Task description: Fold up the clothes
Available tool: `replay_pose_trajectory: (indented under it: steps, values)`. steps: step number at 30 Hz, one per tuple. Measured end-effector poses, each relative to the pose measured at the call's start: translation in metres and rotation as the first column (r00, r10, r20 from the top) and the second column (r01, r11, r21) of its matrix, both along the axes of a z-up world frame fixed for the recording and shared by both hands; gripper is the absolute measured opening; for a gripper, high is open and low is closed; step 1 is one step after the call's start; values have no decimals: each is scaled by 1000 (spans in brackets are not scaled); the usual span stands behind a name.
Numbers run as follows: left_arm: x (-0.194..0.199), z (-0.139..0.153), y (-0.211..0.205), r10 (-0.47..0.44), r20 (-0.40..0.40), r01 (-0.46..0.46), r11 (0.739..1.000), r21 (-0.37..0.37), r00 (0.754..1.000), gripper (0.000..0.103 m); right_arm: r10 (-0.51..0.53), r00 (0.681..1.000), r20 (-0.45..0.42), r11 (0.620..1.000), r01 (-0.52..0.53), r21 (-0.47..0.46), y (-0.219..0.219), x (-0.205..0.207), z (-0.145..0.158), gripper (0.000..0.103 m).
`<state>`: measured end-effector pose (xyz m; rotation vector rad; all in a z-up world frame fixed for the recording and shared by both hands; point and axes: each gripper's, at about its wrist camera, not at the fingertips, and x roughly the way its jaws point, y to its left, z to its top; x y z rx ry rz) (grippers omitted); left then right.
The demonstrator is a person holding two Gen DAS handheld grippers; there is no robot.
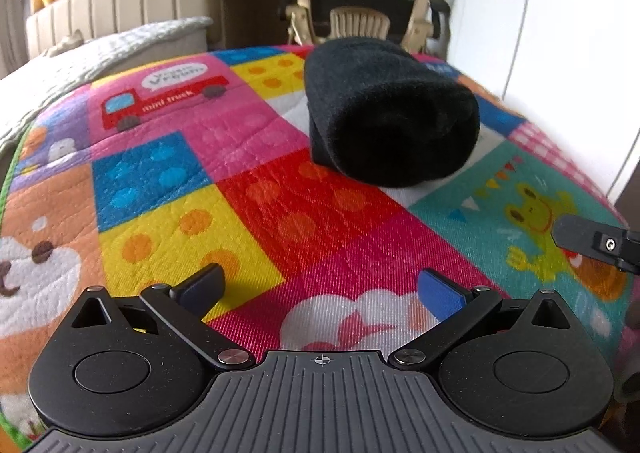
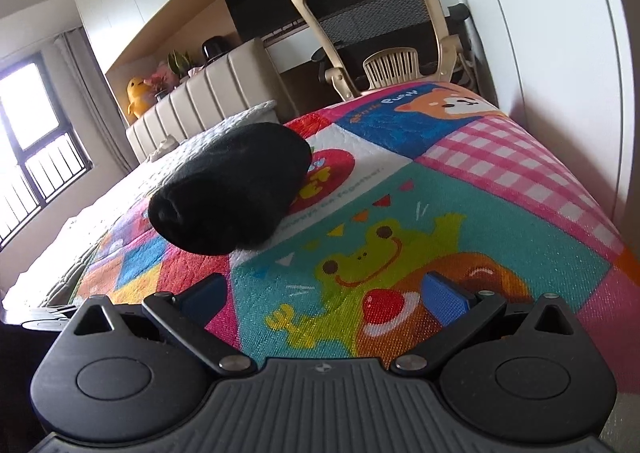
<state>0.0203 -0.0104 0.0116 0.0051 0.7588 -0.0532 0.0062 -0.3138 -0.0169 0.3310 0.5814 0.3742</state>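
A black garment lies rolled into a thick bundle on the colourful patchwork mat. In the right wrist view the bundle sits ahead and to the left. My left gripper is open and empty, low over the mat, a short way in front of the bundle. My right gripper is open and empty over the frog picture, to the right of the bundle. A finger of the right gripper shows at the right edge of the left wrist view.
The mat covers a bed with a white quilt and a beige headboard to the left. An office chair and a desk stand beyond the bed's far edge. A white wall runs along the right side.
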Motion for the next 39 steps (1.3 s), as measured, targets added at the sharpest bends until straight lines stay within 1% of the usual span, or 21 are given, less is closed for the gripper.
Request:
replay_pose_trajectory:
  steps: [7, 9, 10, 11, 12, 13, 14, 17, 19, 20, 21, 22, 24, 26, 28, 29, 30, 32, 35, 37, 39]
  values:
    - [-3, -3, -4, 11, 22, -11, 1000, 12, 1000, 103, 38, 999, -8, 997, -38, 62, -12, 2, -1, 103]
    - [-4, -3, -4, 18, 32, -18, 1000, 5, 999, 103, 59, 998, -9, 997, -59, 54, -11, 4, -1, 103]
    - [-5, -1, -1, 24, 34, -23, 1000, -21, 999, 103, 68, 998, -8, 997, -67, 46, -10, 5, -1, 103]
    - [-4, 3, 3, 23, 36, -20, 997, -77, 999, 103, 72, 997, -7, 997, -72, 34, -8, 5, 0, 103]
    - [-4, 8, 11, 19, 45, -11, 986, -169, 999, 103, 71, 997, -4, 997, -71, 24, -7, 4, 0, 103]
    - [-3, 17, 20, 22, 66, -5, 968, -251, 998, 103, 71, 998, -2, 997, -71, 15, -5, 4, 0, 103]
    - [-2, 26, 28, 29, 89, 2, 945, -327, 996, 103, 70, 998, 1, 997, -70, 8, -4, 4, 0, 103]
    - [12, 55, 44, 45, 151, 30, 889, -457, 987, 103, 71, 997, 4, 997, -71, 19, -5, 4, -1, 103]
    - [30, 67, 48, 47, 138, 31, 857, -514, 989, 103, 66, 998, 7, 997, -66, 36, -7, 3, -2, 103]
    - [40, 70, 48, 49, 123, 24, 848, -530, 991, 103, 62, 998, 10, 997, -62, 47, -9, 3, -3, 103]
    - [50, 72, 45, 54, 106, 11, 847, -531, 993, 103, 56, 998, 13, 997, -56, 59, -10, 3, -4, 103]
    - [59, 72, 41, 61, 95, -4, 856, -517, 994, 103, 52, 999, 15, 996, -52, 67, -10, 2, -4, 103]
    - [73, 71, 28, 80, 87, -31, 887, -460, 993, 102, 49, 999, 19, 996, -50, 68, -10, 2, -4, 103]
    - [80, 69, 13, 104, 84, -64, 919, -390, 991, 101, 45, 999, 23, 996, -47, 75, -11, 1, -5, 103]
    - [77, 68, -4, 132, 140, -94, 964, -249, 981, 100, 42, 999, 26, 994, -44, 96, -13, 1, -6, 103]
    - [73, 67, -12, 133, 175, -101, 978, -182, 976, 100, 40, 999, 27, 993, -43, 107, -15, 1, -7, 103]
    - [67, 66, -20, 122, 211, -98, 988, -120, 970, 101, 39, 999, 28, 992, -42, 118, -16, 1, -7, 103]
    - [58, 64, -31, 86, 261, -75, 996, -49, 962, 101, 36, 999, 30, 991, -40, 130, -17, 1, -8, 103]
    - [51, 65, -38, 34, 304, -27, 999, -27, 952, 101, 34, 999, 31, 991, -38, 132, -16, 1, -8, 103]
    - [50, 66, -35, 17, 325, -2, 999, -47, 946, 101, 31, 999, 31, 990, -35, 136, -17, 1, -8, 103]
    - [51, 69, -22, 18, 325, 29, 990, -140, 946, 101, 30, 999, 31, 990, -34, 140, -17, 1, -8, 103]
